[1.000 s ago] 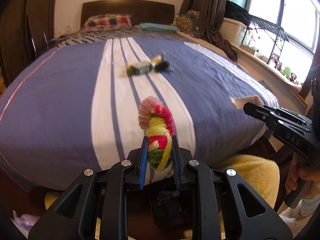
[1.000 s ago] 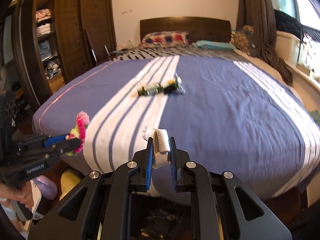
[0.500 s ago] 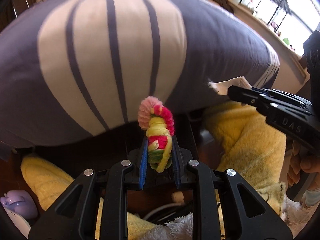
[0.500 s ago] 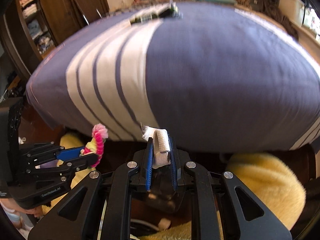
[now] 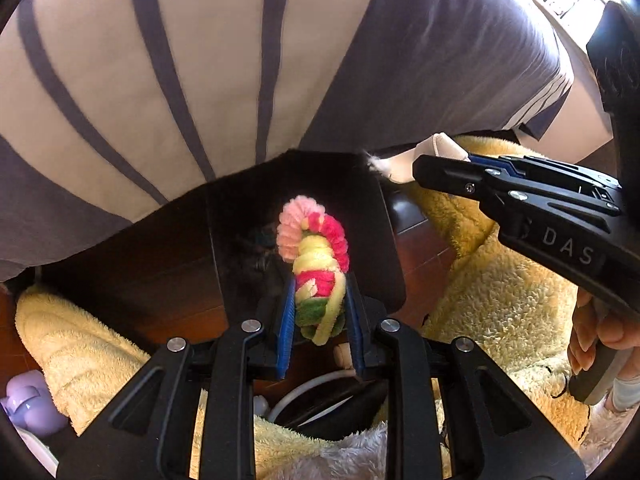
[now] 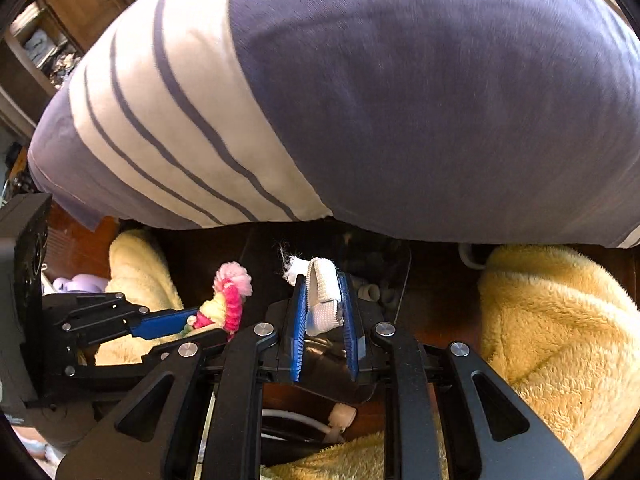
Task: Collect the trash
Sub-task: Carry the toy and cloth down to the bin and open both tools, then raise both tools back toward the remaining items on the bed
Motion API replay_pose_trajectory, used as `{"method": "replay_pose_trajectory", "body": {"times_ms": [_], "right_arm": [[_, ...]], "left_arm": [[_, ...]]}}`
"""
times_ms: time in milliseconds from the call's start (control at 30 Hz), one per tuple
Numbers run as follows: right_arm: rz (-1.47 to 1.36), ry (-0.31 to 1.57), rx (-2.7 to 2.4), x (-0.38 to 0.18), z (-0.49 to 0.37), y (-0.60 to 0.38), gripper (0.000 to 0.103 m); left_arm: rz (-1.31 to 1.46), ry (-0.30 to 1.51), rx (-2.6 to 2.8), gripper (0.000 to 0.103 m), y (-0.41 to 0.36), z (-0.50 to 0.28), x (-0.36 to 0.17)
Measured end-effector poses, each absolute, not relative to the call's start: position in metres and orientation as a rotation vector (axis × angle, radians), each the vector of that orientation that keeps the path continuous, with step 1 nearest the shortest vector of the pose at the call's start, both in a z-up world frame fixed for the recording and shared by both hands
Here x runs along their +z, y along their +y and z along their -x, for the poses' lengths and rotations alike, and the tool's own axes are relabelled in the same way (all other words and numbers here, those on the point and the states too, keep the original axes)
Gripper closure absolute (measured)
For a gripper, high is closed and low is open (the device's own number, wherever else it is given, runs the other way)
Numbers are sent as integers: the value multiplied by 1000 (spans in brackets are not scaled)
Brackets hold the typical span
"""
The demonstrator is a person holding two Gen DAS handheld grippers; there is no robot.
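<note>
I am tipping both grippers down from the bed top toward the floor at its foot, so the striped bedspread (image 5: 168,80) is now filling the upper view and a dark bin (image 5: 308,216) is coming into sight below. My left gripper (image 5: 320,304) is clamping the pipe-cleaner twist (image 5: 316,264); my right gripper (image 6: 324,312) is pinching the white cloth scrap (image 6: 322,296). Both pieces are hanging just over the bin, so I judge dropping comes next.

The left hand-held gripper (image 5: 320,300) points toward 12 o'clock, its blue pads (image 5: 286,328) pressed together on a grasped item. The right hand-held gripper (image 6: 323,304) is likewise clamped; in the left wrist view it reaches in from 3 o'clock, the person's hand (image 5: 600,344) gripping its handle.
</note>
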State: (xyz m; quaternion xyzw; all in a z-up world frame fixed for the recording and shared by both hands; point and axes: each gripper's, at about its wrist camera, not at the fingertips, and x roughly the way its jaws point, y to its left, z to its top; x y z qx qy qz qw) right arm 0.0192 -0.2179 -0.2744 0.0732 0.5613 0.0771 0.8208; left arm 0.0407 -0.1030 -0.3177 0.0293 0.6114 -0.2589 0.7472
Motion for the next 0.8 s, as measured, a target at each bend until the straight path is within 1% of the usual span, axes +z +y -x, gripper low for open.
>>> {"method": "replay_pose_trajectory", "body": {"times_ms": [100,133,167,233,300,367,400,433,467,500,533,567,600,633,667,733,800], "right_arm": [[-168,1207,160,-277,-23,-222,83],[-169,1211,160,-277,-24,-222,82],[-171,1215,160,-277,-26,-223,79],[-184,1213,159,-276,-29,-223,64],[-189,1206,155,-274,-29,-225,60],[-194,1196,144,-269,-30,-229,56],[-192,1186,138,-265,-29,-231,50],[-186,1169,128,-259,-29,-233,40],[-180,1152,118,-253,-28,-236,35],[-174,1127,106,-244,-28,-238,23],[-173,1097,98,-235,-27,-241,13],[-174,1067,92,-225,-26,-244,9],[-173,1031,84,-214,-26,-247,5],[-169,999,77,-203,-26,-249,4],[-162,968,74,-190,-27,-251,4],[-148,919,71,-171,-30,-254,4],[-135,876,69,-154,-37,-257,4]], "left_arm": [[-54,1350,-570,79,-100,-44,-321],[-50,1352,-567,74,-100,-44,-322],[-46,1353,-561,70,-98,-46,-323],[-40,1352,-553,68,-97,-47,-321],[-38,1345,-545,66,-94,-47,-317],[-50,1315,-528,58,-90,-48,-308],[-56,1301,-521,55,-87,-48,-304],[-62,1275,-508,49,-83,-48,-296],[-64,1257,-500,43,-80,-48,-290],[-64,1223,-485,39,-74,-49,-278],[-62,1203,-479,32,-71,-50,-271],[-59,1168,-466,25,-64,-51,-258],[-57,1147,-456,22,-60,-52,-251],[-54,1116,-440,16,-54,-54,-239],[-50,1085,-425,13,-48,-57,-227],[-43,1035,-404,9,-38,-62,-207],[-44,988,-382,8,-29,-69,-189]]}}
